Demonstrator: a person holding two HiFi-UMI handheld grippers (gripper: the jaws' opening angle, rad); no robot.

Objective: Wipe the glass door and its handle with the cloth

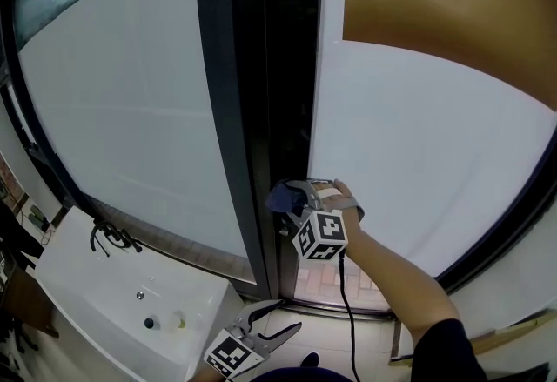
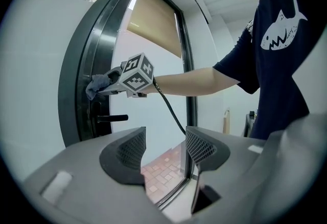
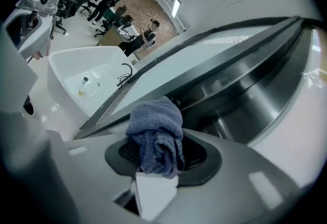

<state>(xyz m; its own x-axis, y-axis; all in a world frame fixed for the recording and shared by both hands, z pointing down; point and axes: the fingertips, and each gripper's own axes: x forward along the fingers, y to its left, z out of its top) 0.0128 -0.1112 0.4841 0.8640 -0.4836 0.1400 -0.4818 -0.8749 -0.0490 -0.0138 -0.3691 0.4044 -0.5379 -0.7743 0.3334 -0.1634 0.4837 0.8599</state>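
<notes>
Cloth (image 3: 156,133) clamped in right claw (image 1: 294,199), held at door frame (image 1: 228,110); firm contact advised down to handle (image 2: 113,117). Left claw (image 2: 163,149) held wide, empty.

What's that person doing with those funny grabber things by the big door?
The person is cleaning a glass door. The right gripper is pinching a bunched-up blue-grey cloth and holding it at the door's dark frame, just above the black handle. The left gripper hangs low with its jaws apart and nothing in them. A white sink sits off to the left.
</notes>
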